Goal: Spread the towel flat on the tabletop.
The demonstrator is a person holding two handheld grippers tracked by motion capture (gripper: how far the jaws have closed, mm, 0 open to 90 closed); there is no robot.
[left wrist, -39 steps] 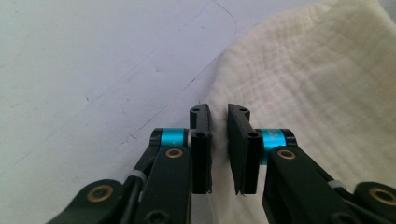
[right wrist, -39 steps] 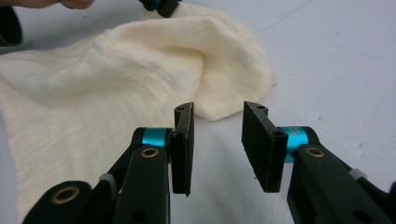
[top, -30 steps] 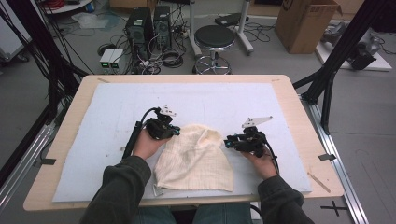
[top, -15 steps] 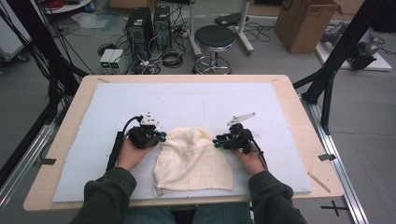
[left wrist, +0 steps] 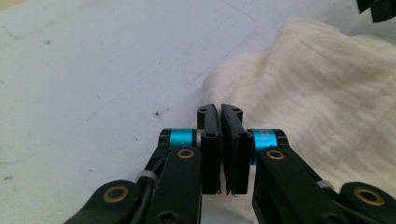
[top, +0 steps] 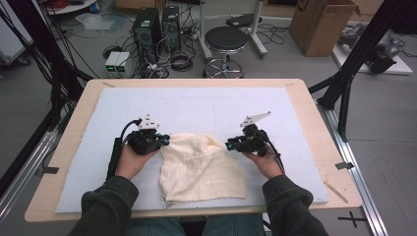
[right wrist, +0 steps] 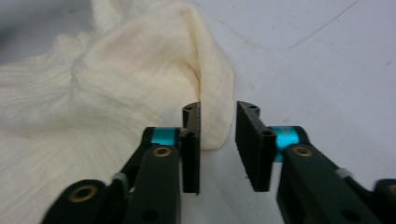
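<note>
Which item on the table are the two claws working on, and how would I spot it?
Start from the pale blue mat covering the wooden table. Near its front edge, between the left claw and right claw, lies a cream cloth. It is the one soft, rumpled, ribbed thing there.

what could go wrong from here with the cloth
1. The left gripper is shut with no cloth between its jaws, just at the cloth's edge, so it may push and bunch the fabric.
2. The right gripper stands open just short of a raised fold; its jaws have just been opening, so closing now may catch only a thin bit that slips out.
</note>
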